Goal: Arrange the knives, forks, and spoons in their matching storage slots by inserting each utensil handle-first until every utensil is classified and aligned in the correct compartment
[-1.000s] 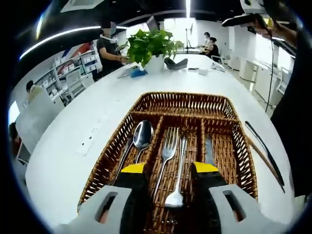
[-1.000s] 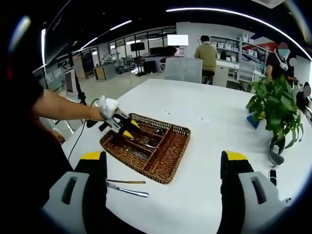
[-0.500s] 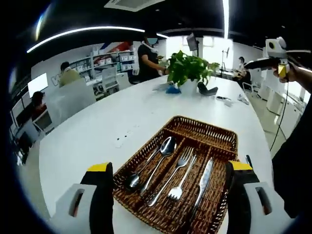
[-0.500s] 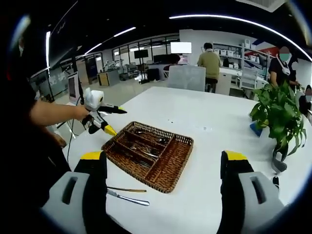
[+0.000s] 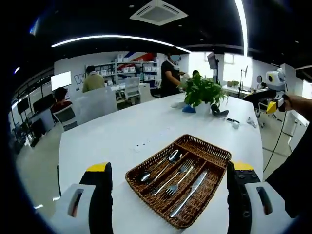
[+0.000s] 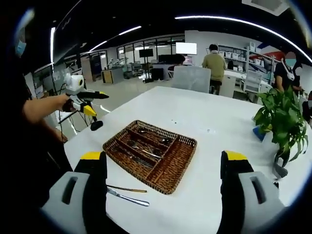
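Note:
A brown wicker tray (image 5: 208, 147) with long compartments lies on the white table. Two spoons (image 5: 170, 157) lie in its left slot, forks (image 5: 179, 169) in the middle slot, one knife (image 5: 189, 193) in the right slot. My left gripper (image 5: 170, 166) hovers open, well back from the tray, with nothing between its jaws. In the right gripper view it is raised left of the tray as the left gripper (image 6: 82, 100). My right gripper (image 6: 164, 156) is open and empty, facing the tray (image 6: 163, 179). A loose knife (image 6: 127, 197) and a thin brown utensil (image 6: 126, 189) lie on the table beside the tray's near edge.
A potted plant (image 5: 204, 93) stands at the table's far end, with small dark items near it. The plant (image 6: 280, 117) is on the right in the right gripper view. The other hand-held gripper (image 5: 272, 92) is raised at the right. People and chairs are beyond the table.
My left gripper has lifted back from close over the tray's middle slot and its jaws have spread wide. The right gripper has stayed almost still.

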`<action>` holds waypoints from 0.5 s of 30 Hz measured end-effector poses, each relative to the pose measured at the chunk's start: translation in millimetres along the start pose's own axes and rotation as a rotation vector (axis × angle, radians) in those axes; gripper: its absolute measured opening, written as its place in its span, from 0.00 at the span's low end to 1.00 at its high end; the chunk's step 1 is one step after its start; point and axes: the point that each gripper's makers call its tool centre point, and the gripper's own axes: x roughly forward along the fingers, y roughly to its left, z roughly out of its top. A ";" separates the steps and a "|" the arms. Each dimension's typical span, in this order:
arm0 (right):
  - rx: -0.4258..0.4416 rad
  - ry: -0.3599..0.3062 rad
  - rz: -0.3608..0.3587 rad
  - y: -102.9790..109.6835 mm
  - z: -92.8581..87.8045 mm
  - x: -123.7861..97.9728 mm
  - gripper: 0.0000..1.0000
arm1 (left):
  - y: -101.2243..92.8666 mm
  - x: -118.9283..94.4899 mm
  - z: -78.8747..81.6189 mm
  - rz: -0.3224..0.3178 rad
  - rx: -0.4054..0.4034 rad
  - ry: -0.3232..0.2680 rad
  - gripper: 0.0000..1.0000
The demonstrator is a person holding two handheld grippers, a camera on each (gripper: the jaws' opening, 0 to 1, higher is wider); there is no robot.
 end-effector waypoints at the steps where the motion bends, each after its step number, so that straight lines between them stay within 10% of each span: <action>1: -0.002 0.002 0.001 0.5 -0.2 0.1 1.00 | 0.3 -3.4 1.0 0.006 -0.002 0.003 0.99; 15: -0.014 0.023 0.074 12.8 -13.2 11.3 1.00 | -17.1 -55.3 -13.5 0.123 0.002 0.049 0.99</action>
